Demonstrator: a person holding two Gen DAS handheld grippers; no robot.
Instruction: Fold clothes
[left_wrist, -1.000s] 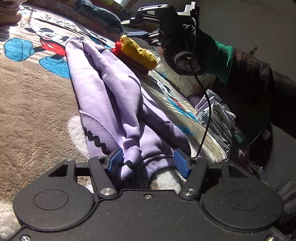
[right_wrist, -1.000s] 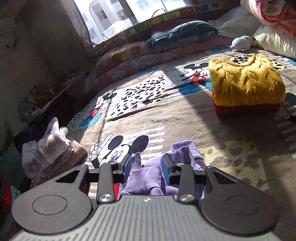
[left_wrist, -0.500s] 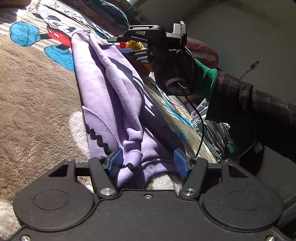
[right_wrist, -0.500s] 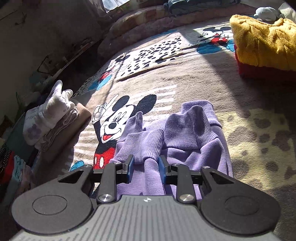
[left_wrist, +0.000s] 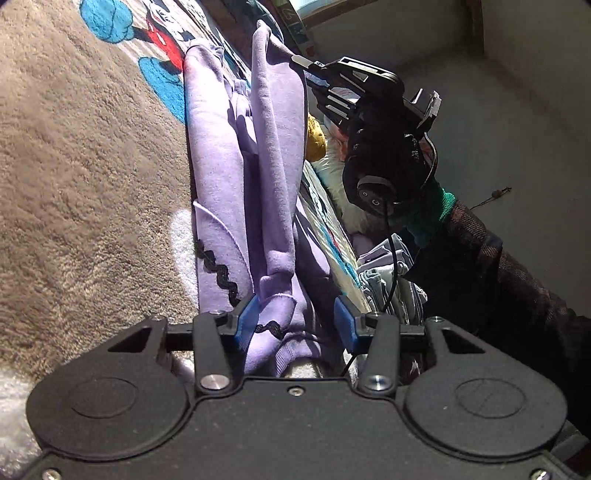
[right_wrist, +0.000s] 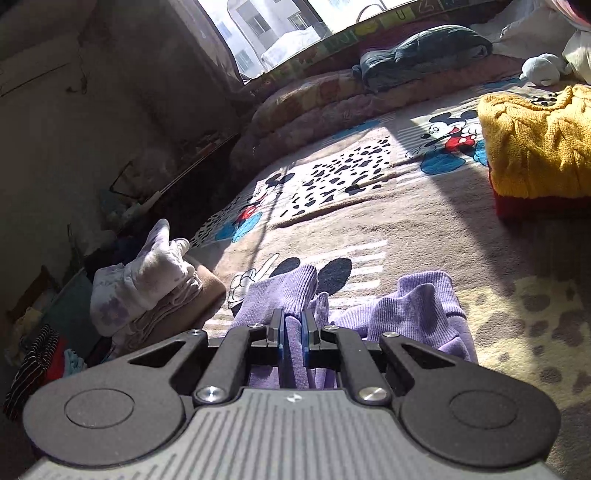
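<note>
A purple sweatshirt (left_wrist: 221, 177) lies lengthwise on the Mickey Mouse blanket (left_wrist: 74, 166). Its hem, with black zigzag trim, sits between the fingers of my left gripper (left_wrist: 295, 323), which stands open around it. In the left wrist view my right gripper (left_wrist: 308, 75) holds a long fold of the sweatshirt raised at the far end. In the right wrist view the right gripper (right_wrist: 293, 330) is shut on that purple fabric (right_wrist: 295, 354). Two ribbed cuffs (right_wrist: 417, 302) lie just ahead of it on the blanket.
A folded yellow sweater (right_wrist: 535, 147) rests on a red one at the right. A pile of pale clothes (right_wrist: 147, 280) sits at the bed's left edge, and a dark folded garment (right_wrist: 421, 51) lies by the window. A person's dark sleeve (left_wrist: 498, 266) crosses the right side.
My right gripper went from open around the purple fabric to shut on it and raised a fold. The left gripper stayed open at the hem while its view tilted.
</note>
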